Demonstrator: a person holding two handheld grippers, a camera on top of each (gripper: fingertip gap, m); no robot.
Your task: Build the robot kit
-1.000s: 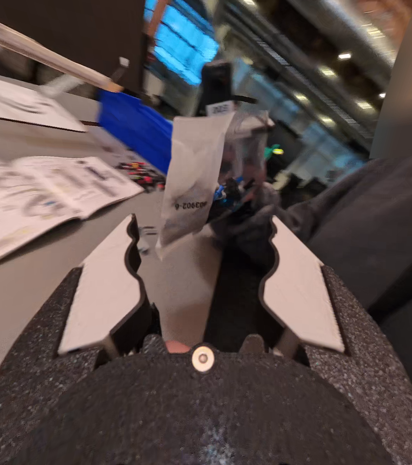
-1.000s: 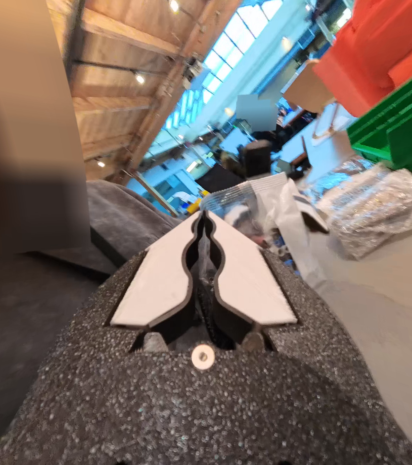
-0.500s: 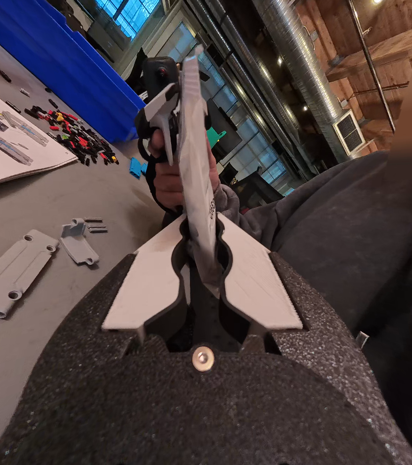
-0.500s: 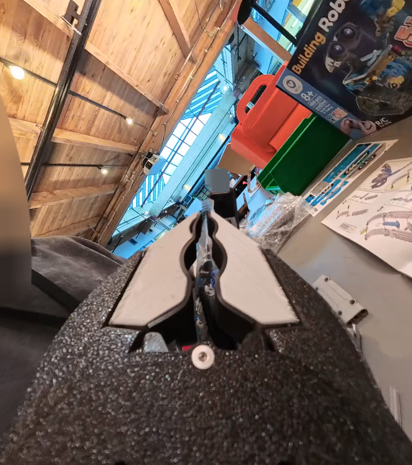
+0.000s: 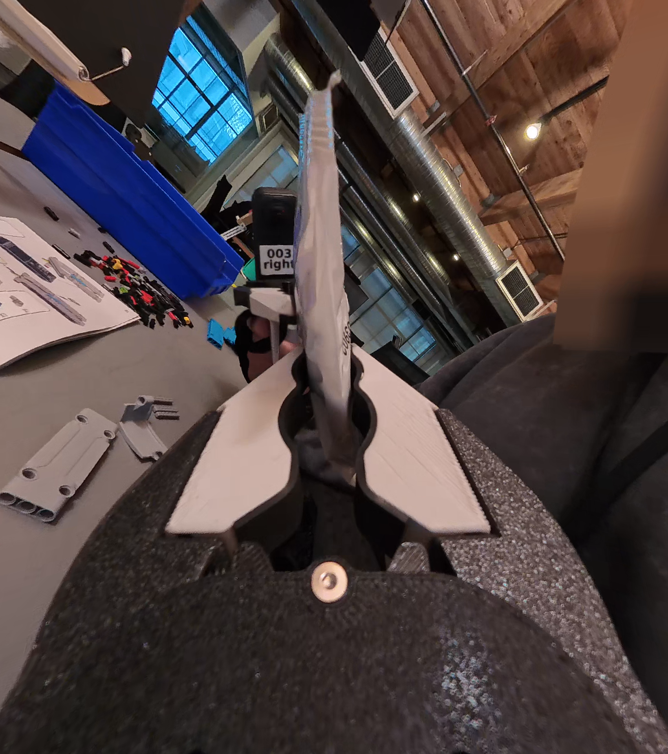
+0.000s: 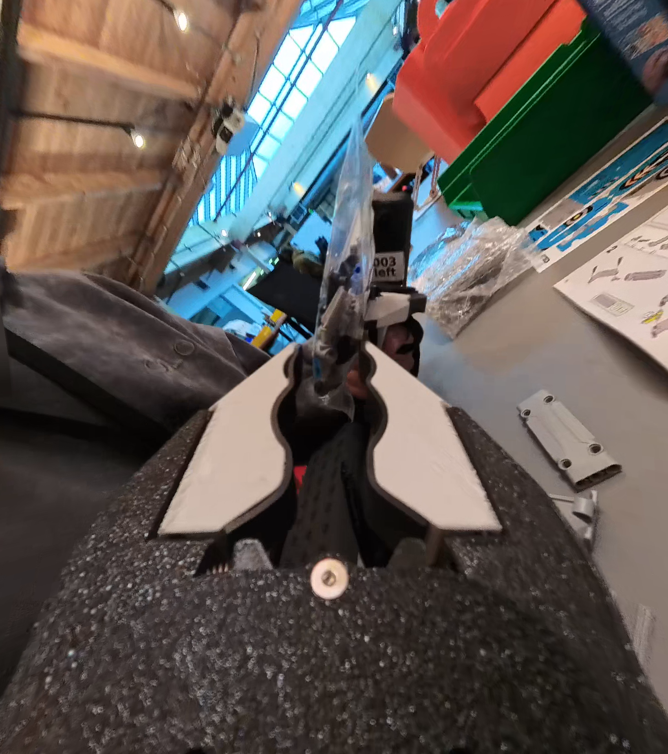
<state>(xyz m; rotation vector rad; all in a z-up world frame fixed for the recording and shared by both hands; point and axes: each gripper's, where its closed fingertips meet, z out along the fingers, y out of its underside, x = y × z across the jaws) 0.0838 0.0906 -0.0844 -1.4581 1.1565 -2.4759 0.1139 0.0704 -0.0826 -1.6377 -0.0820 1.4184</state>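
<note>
A clear plastic bag of small parts stands edge-on above the grey table, pinched by the left gripper. The right gripper brackets its far side, fingers parted and seemingly not clamping. Beside the bag lie a grey panel and an open booklet.

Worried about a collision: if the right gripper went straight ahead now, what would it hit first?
The right gripper would first meet the clear parts bag between its fingers; the left gripper holding it looks just behind.
</note>
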